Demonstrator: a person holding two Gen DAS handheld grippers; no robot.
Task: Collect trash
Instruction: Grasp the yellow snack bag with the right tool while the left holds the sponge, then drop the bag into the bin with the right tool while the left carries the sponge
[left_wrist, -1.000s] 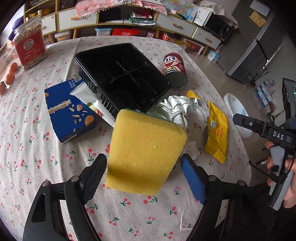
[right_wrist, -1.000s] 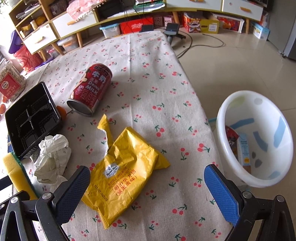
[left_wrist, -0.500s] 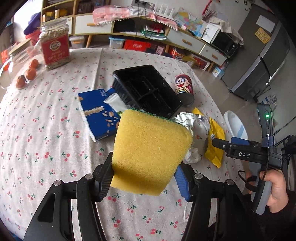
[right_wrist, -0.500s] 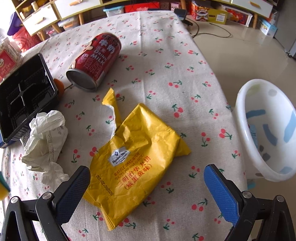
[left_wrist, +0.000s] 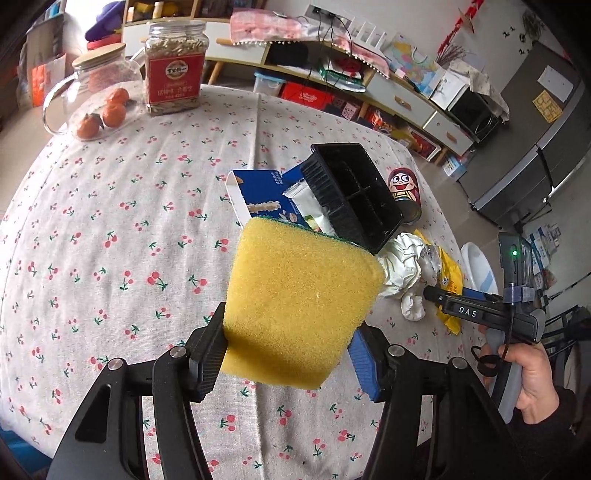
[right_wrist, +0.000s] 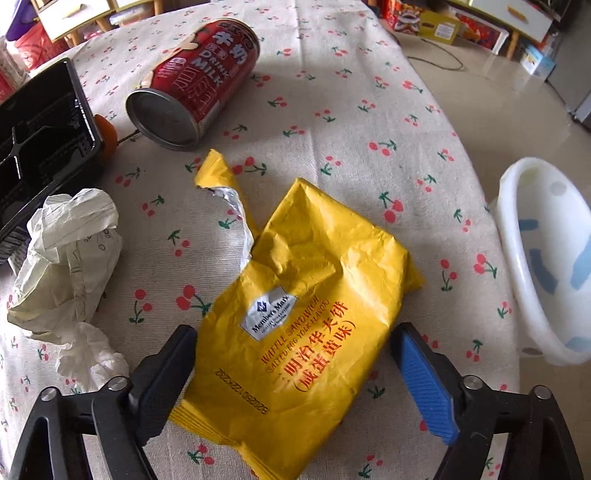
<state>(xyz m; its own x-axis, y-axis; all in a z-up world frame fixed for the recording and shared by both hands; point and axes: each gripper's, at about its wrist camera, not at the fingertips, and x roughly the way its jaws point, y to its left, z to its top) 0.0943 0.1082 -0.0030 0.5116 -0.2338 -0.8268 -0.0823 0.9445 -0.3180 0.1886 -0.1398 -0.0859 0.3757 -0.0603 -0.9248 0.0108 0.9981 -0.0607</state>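
1. Left wrist view: the left tool is clamped on a yellow sponge with a green scouring layer along its far edge, and holds it in the air above the cherry-print counter.
2. Beyond the sponge lie a blue snack box, a silvery wrapper and a black plastic tray, the tray leaning over the box and the wrapper.
3. A red can lies on its side just beside the tray; crumpled foil sits in front of the tray.
4. At the far left of the counter stand a nut jar and a glass jug with oranges.
5. At right a hand grips the handle of the right tool.
6. Right wrist view: the right tool has just been closing but its jaws are still wide, one on each side of the yellow snack bag. The black pad is at the bag's edge; the blue pad stands clear of it.
7. The bag lies flat on the counter, torn open at its far end.
8. Crumpled white paper sits left of the bag, and the red can lies beyond it.
9. A white basin stands on the floor past the counter's right edge.
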